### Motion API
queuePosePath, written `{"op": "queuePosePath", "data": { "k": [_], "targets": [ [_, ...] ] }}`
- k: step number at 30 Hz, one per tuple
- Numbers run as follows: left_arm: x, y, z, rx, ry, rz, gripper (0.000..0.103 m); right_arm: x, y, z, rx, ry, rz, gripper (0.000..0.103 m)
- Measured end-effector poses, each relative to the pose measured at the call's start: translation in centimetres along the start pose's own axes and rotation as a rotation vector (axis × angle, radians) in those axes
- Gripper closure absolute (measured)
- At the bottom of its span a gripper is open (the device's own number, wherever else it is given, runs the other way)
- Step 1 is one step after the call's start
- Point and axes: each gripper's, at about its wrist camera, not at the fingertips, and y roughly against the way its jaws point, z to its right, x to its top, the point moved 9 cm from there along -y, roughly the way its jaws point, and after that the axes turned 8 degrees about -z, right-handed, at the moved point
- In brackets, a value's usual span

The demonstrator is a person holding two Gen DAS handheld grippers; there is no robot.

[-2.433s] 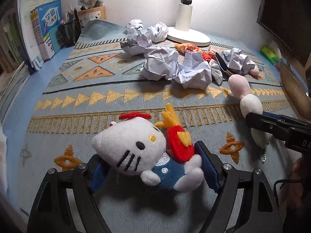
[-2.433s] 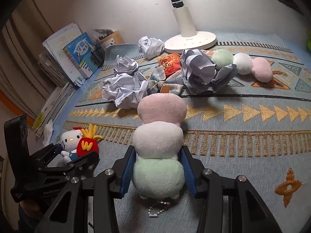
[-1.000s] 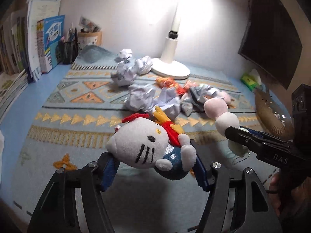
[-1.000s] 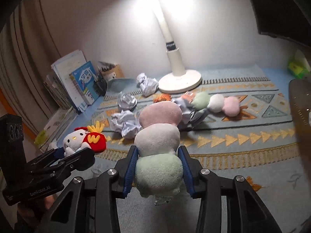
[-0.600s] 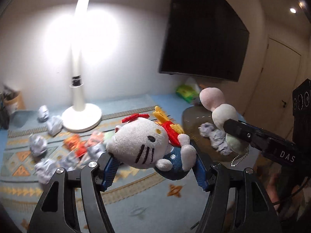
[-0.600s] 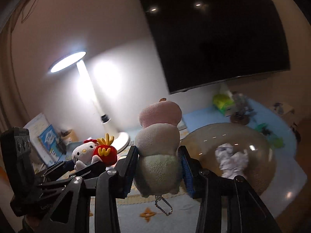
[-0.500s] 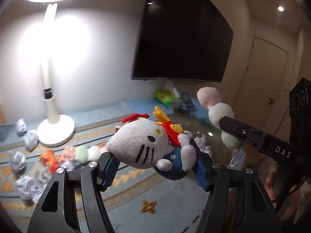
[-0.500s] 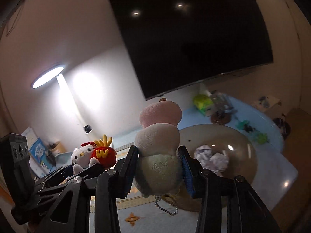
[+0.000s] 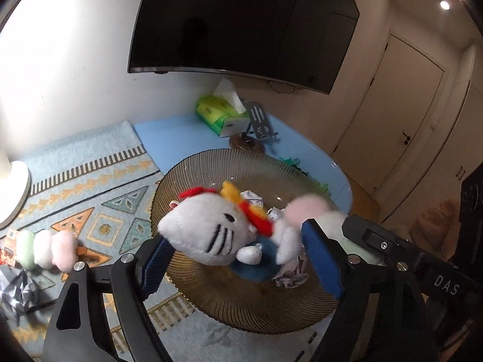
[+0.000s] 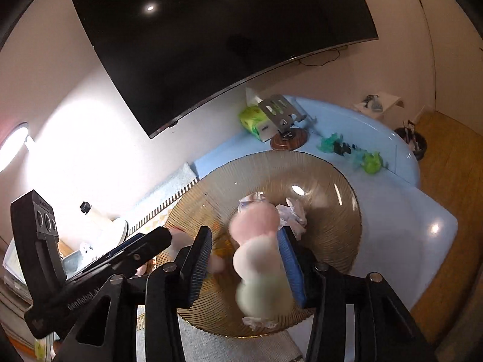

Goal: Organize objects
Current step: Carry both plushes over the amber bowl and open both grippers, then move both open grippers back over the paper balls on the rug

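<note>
A white kitty plush (image 9: 208, 232) with a red bow is blurred between the blue pads of my left gripper (image 9: 238, 250). The jaws are opening and no longer pinch it. It hangs above an amber ribbed glass bowl (image 9: 241, 301) that holds crumpled paper (image 9: 289, 274). My right gripper (image 10: 244, 235) is also opening over the same bowl (image 10: 332, 211). The pink, white and green dango plush (image 10: 256, 259) is blurred between its jaws; it leans on the right pad with a gap to the left one. Each gripper shows in the other's view: the right gripper (image 9: 392, 250), the left gripper (image 10: 145, 241).
A second dango plush (image 9: 45, 250) lies on the patterned mat (image 9: 90, 181) at left, near grey crumpled paper (image 9: 15, 286). The lamp base (image 9: 12, 193) is beyond it. Behind the bowl stand a green tissue box (image 9: 217, 111) and a metal stand (image 9: 259, 117). Small green toys (image 10: 371, 160) lie near the table's rounded edge.
Both grippers have swung right from the mat to above the amber bowl and tipped down. Their jaws have widened, and both plushes have come loose and blurred.
</note>
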Motion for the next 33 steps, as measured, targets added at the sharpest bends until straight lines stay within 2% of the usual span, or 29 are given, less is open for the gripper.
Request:
{"op": "queuePosePath", "data": {
  "k": [5, 10, 14, 19, 23, 25, 29, 33],
  "targets": [
    [-0.8, 0.6, -1.6, -0.093, 0.04, -0.042, 0.022, -0.7, 0.1, -0.9, 0.001, 0.015, -0.004, 0.058],
    [-2.3, 3.5, -3.1, -0.065, 0.045, -0.004, 0.022, -1.6, 1.0, -3.2, 0.038, 0.042, 0.005, 0.058],
    [-3.8, 7.2, -4.9, -0.023, 0.062, 0.053, 0.022, -2.8, 1.4, -7.4, 0.106, 0.119, -0.003, 0.058],
    [-6.4, 13.7, -9.2, 0.114, 0.104, 0.162, 0.022, -6.0, 0.4, -15.0, 0.161, 0.311, -0.025, 0.058],
    [-9.4, 18.6, -15.3, 0.258, 0.215, 0.23, 0.02, -9.6, -2.8, -20.1, 0.216, 0.396, -0.092, 0.058],
    [-11.4, 20.8, -19.0, 0.339, 0.284, 0.251, 0.014, -11.7, -5.0, -22.1, 0.24, 0.422, -0.132, 0.058],
    [-15.9, 23.8, -27.0, 0.484, 0.433, 0.246, 0.015, -15.9, -9.2, -25.0, 0.24, 0.511, -0.206, 0.058],
    [-19.5, 25.2, -33.0, 0.536, 0.558, 0.246, 0.015, -18.3, -12.8, -26.0, 0.238, 0.547, -0.259, 0.058]
  ]
}}
